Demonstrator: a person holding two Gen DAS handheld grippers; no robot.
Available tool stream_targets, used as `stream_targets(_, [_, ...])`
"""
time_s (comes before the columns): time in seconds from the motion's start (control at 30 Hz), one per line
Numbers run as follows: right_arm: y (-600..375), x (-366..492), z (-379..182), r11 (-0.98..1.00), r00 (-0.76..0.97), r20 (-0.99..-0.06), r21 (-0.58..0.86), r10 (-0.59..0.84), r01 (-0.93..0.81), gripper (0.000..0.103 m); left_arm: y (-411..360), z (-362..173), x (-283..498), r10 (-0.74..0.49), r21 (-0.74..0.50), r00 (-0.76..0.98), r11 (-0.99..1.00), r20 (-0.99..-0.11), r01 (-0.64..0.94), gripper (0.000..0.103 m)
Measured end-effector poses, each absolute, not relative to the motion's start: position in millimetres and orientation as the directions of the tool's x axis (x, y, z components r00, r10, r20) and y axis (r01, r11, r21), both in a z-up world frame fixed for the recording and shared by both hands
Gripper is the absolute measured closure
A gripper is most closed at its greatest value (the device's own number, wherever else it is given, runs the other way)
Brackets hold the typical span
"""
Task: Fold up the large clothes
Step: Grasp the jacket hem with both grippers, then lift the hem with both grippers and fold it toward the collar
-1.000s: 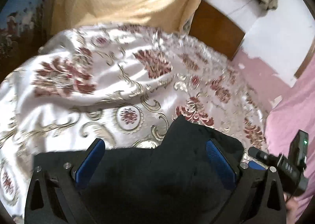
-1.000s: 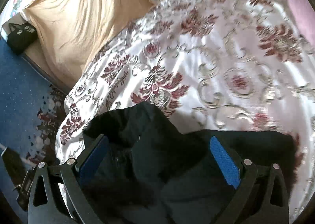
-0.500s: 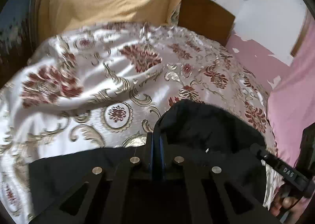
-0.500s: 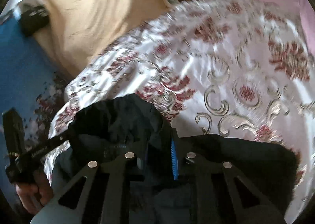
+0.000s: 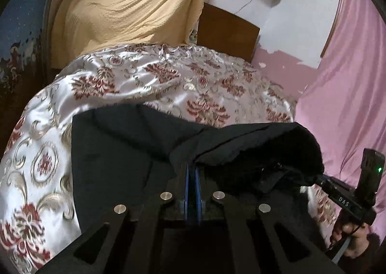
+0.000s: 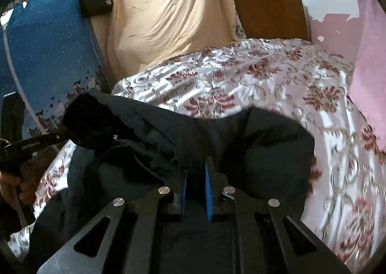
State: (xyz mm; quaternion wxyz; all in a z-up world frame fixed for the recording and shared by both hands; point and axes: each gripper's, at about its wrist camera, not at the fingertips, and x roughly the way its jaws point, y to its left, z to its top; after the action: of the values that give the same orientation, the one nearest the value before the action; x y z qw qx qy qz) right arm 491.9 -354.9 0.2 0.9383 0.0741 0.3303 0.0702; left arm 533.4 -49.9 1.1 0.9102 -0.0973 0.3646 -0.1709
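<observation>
A large black garment (image 5: 120, 148) lies on a bed with a shiny white cover patterned with red flowers (image 5: 144, 81). My left gripper (image 5: 192, 170) is shut, its blue pads pinching a raised edge of the garment. My right gripper (image 6: 196, 165) has its jaws closing, and dark cloth of the garment (image 6: 265, 143) is pressed between its blue pads. A fold of the garment hangs raised between the two grippers. The right gripper (image 5: 347, 199), held by a hand, shows at the right edge of the left wrist view. The left gripper (image 6: 29, 146) shows at the left edge of the right wrist view.
A yellow cloth (image 5: 125, 1) hangs behind the bed beside a brown headboard (image 5: 226, 30). A pink curtain (image 5: 349, 81) borders the bed on the right. A blue patterned panel (image 6: 48, 45) and a black bag (image 6: 95, 1) stand to the left.
Both grippers went from wide open over the garment to shut on it. They then drew back and lifted slightly, raising a fold of the black cloth off the bed.
</observation>
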Motion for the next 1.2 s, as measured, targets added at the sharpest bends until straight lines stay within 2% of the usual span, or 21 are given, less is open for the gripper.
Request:
stream_targets(0.3, [-360.4, 509.4, -57.8, 0.977, 0.73, -0.671, 0.211, 0.128, 0.022, 0.093, -54.8, -48.2, 548.1, -0.354, -0.3, 0.636, 0.933, -0.685, 0.196, 0.098])
stream_targets(0.5, [-351.5, 508.9, -62.1, 0.987, 0.741, -0.66, 0.158, 0.124, -0.024, 0.092, -56.5, -56.4, 544.6, -0.343, -0.237, 0.657, 0.939, -0.672, 0.249, 0.098])
stream_targets(0.67, [-343.2, 490.8, -42.0, 0.99, 0.697, -0.704, 0.084, 0.138, -0.112, 0.086, -56.4, -51.8, 537.7, -0.349, -0.204, 0.674, 0.936, -0.65, 0.288, 0.098])
stream_targets(0.73, [-344.3, 475.8, -30.9, 0.99, 0.699, -0.701, 0.073, 0.139, -0.123, 0.078, -56.9, -49.1, 537.2, -0.354, -0.201, 0.68, 0.934, -0.642, 0.296, 0.098])
stream_targets(0.83, [-359.0, 470.2, -4.6, 0.978, 0.747, -0.637, 0.189, 0.19, -0.088, 0.07, -57.8, -48.2, 537.3, -0.357, -0.197, 0.677, 0.932, -0.644, 0.305, 0.098])
stream_targets(0.97, [-372.7, 510.4, 16.6, 0.937, 0.789, -0.566, 0.348, 0.238, -0.033, 0.07, -57.6, -47.9, 539.0, -0.363, -0.198, 0.665, 0.929, -0.653, 0.312, 0.098])
stream_targets(1.07, [-363.9, 558.6, 0.3, 0.896, 0.722, -0.612, 0.443, 0.323, -0.025, 0.07, -56.4, -43.0, 540.6, -0.373, -0.206, 0.647, 0.924, -0.665, 0.321, 0.097])
stream_targets(1.17, [-335.2, 575.8, -21.1, 0.931, 0.652, -0.69, 0.359, 0.315, -0.069, 0.07, -50.2, -29.7, 533.0, -0.398, -0.218, 0.648, 0.914, -0.649, 0.343, 0.095])
stream_targets(1.2, [-324.2, 573.6, -29.1, 0.949, 0.636, -0.715, 0.3, 0.29, -0.096, 0.07, -44.9, -20.9, 524.8, -0.421, -0.228, 0.667, 0.904, -0.615, 0.36, 0.095])
